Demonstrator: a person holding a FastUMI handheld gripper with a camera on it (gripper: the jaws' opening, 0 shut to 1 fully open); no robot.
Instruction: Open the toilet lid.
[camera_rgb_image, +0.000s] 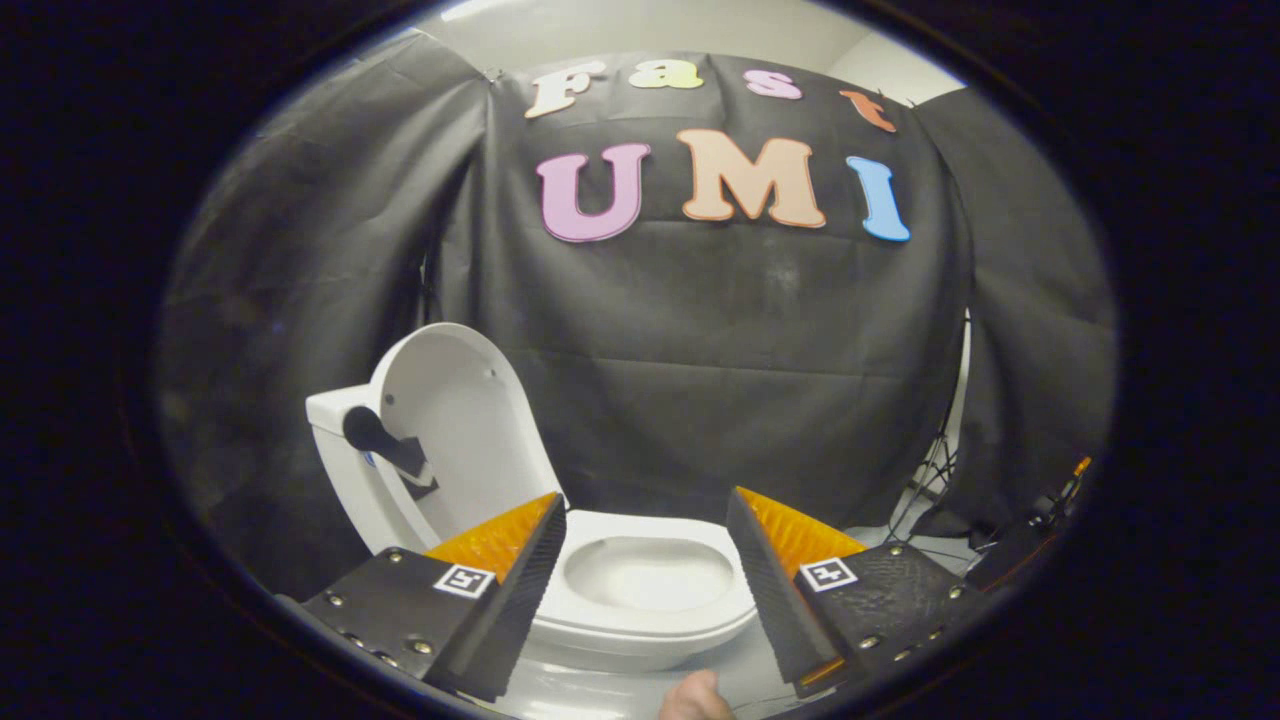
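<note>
Toilet lid (455, 420), a white oval plastic one, is already standing upright, leaning back against the white tank (330, 415) behind it, off to the left beyond the left finger. It has a black handle-looking piece (385, 445) stuck on its inner face, with a round end and a bar that angles down toward the hinge. Below it, the white toilet bowl with its oval seat (650, 600) sits flat and open, right in the gap between the two fingers and a little ahead of them. Gripper (645, 545) is spread wide apart, jaws holding nothing and not touching the toilet at all. Off to the right past the right finger there's a dark stand with thin legs (935, 480) on the floor against the cloth wall. A fingertip (695, 697) of the person pokes in at the very bottom between the fingers
</note>
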